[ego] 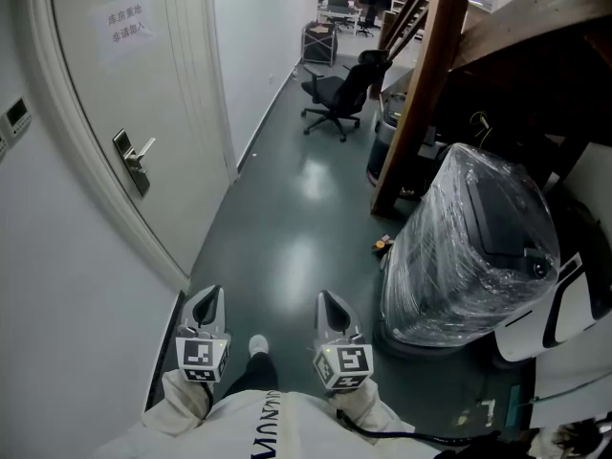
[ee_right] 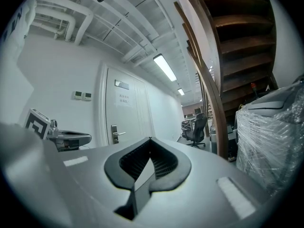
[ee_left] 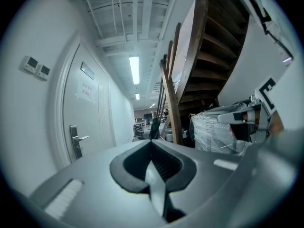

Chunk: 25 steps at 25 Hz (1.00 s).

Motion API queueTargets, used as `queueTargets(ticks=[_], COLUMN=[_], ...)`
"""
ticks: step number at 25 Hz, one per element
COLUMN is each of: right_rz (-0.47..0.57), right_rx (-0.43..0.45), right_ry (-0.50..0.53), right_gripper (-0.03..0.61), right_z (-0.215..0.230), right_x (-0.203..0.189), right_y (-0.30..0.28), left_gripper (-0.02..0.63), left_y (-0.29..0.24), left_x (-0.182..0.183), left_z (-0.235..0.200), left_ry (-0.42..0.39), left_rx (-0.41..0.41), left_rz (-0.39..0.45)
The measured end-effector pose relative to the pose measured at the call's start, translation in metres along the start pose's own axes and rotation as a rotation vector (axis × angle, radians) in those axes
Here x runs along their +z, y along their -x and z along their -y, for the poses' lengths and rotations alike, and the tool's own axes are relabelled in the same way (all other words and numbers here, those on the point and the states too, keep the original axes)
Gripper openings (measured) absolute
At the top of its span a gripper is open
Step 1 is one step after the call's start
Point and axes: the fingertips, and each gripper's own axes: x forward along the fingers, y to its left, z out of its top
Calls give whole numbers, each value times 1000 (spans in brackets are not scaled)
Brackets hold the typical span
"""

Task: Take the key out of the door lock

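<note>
A white door (ego: 105, 94) stands at the left with a metal lock plate and lever handle (ego: 132, 162); the key is too small to make out. The same handle (ee_left: 76, 140) shows in the left gripper view and the handle (ee_right: 115, 134) in the right gripper view, both far off. My left gripper (ego: 207, 306) and right gripper (ego: 332, 310) hang low near my body, well short of the door. Both are shut with nothing between the jaws.
A plastic-wrapped machine (ego: 473, 247) stands at the right beside a wooden stair post (ego: 426, 84). A black office chair (ego: 339, 94) sits down the corridor. A paper notice (ego: 127, 22) is taped to the door. Grey floor (ego: 296, 228) runs ahead.
</note>
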Motion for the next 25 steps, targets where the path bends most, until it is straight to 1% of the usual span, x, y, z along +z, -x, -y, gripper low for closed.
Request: queueTargets(ticks=[4,9,18,25], right_rz=[-10,-30,-80,-93], right_rx=[-12,-20,6,32], right_ry=[4,-5,-6,18], right_gripper=[2,2,2,2], right_z=[7,10,-5,-20], right_x=[-3,-6,-13,-9], right_y=[-25,-69,-179,-271], left_gripper=[0,0,0,0], left_y=[-28,-62,-130,-187], left_x=[-3,-10,-22,-29], left_z=[-13,-39,-112,-173], left_ry=[7,23,34,44], left_rx=[-3,-7,19,33], left_rz=[3,-12,-45,-45])
